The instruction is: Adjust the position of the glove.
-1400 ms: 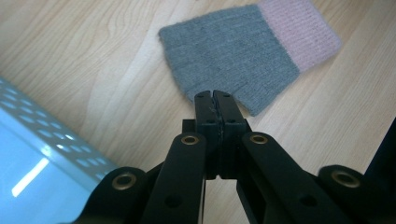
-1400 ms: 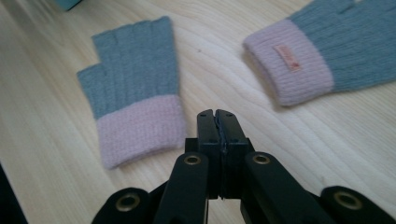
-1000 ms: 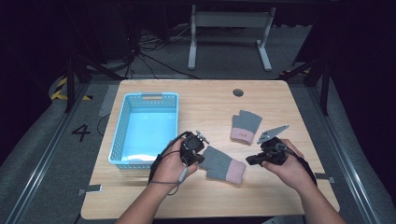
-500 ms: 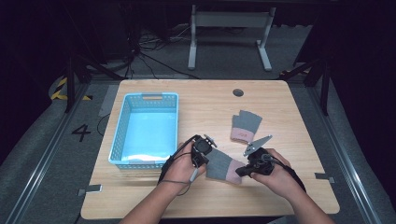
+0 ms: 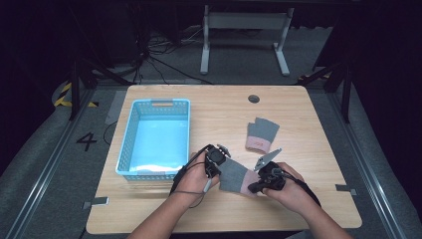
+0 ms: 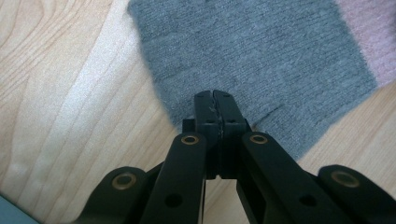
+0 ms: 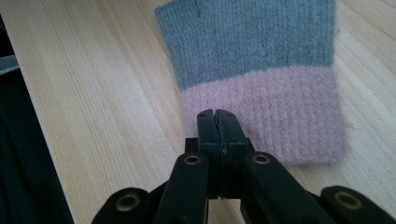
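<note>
A grey fingerless glove with a pink cuff (image 5: 234, 177) lies flat near the table's front edge. My left gripper (image 5: 221, 168) is at its grey end; in the left gripper view the jaws (image 6: 215, 95) are closed together, their tips over the grey knit (image 6: 261, 56) near its edge. My right gripper (image 5: 255, 186) is at the cuff end; in the right gripper view its closed tips (image 7: 217, 114) sit over the pink band (image 7: 280, 121), with the grey part (image 7: 247, 42) beyond. No fabric shows between either pair of jaws.
A second, matching glove (image 5: 261, 134) lies farther back on the wooden table (image 5: 214, 112). A light blue plastic basket (image 5: 127, 149) stands at the left. A round cable hole (image 5: 254, 98) is near the far edge.
Both hands have come down and drawn in on the near glove. The right gripper has moved left and toward the front edge, onto the pink cuff; the left sits lower at the grey end.
</note>
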Demonstrator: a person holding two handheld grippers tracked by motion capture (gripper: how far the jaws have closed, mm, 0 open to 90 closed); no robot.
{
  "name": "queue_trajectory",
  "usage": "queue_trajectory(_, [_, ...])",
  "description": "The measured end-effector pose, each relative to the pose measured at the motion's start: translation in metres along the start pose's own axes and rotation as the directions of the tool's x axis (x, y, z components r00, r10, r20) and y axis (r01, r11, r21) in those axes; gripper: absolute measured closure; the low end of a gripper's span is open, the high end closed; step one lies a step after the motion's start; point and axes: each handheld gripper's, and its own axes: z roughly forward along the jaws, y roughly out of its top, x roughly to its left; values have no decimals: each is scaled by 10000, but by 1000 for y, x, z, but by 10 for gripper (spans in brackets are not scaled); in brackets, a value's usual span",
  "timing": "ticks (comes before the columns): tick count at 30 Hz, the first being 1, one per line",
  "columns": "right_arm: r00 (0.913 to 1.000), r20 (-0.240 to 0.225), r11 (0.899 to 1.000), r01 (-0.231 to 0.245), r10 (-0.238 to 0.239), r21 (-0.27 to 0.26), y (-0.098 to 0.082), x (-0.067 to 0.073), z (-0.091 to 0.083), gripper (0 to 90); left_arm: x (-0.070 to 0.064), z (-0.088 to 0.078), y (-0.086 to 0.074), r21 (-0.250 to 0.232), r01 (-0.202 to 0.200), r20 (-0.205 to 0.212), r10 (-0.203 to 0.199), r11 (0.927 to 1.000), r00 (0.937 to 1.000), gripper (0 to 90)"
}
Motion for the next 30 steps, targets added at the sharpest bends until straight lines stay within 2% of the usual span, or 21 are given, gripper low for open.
queue_trajectory(8, [9999, -3, 9999, -160, 160, 59, -1, -2, 0, 900, -1, -1, 0, 149, -26, 116, 24, 9999, 9999, 900])
queue_trajectory(13, [9991, 258, 9994, -334, 332, 84, -3, -8, -4, 900, -4, -1, -1, 287, -40, 592, 23, 9996, 9982, 900])
queue_trajectory(16, [9976, 474, 9987, -501, 495, 115, -6, -15, -8, 900, -11, 0, 0, 408, -248, 892, 210, 9989, 9958, 900])
queue_trajectory(23, [9948, 727, 9973, -728, 720, 84, -9, -22, -11, 900, -22, 1, 1, 511, -599, 931, 549, 9969, 9941, 900])
queue_trajectory(25, [9938, 767, 9967, -813, 808, 35, -10, -25, -12, 900, -25, 1, 1, 515, -677, 1073, 619, 9964, 9923, 900])
queue_trajectory(30, [9921, 844, 9956, -932, 930, -18, -12, -29, -14, 900, -29, 2, 3, 443, -836, 1137, 782, 9955, 9904, 900])
